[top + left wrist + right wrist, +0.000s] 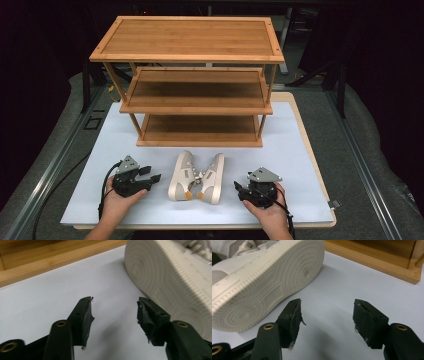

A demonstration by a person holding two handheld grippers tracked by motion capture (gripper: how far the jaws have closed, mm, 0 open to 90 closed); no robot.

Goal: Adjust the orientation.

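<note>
Both hands are resting low in the frame, the left gripper (152, 174) and right gripper (240, 188) each lying with jaws spread apart and gripping nothing. Between them, at lower centre, two cream sneakers (196, 177) are lying on their sides, uppers facing each other, ribbed soles outward, below the wooden rack (190, 55).

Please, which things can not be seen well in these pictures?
- Left shoe, left gripper view: heel cut off by the right edge, laces blurred.
- Right shoe, right gripper view: heel cut off by the left edge.
- Rack, high view: back of the lower shelves hidden under the boards above.
- Shoe markings, high view: too small.
</note>
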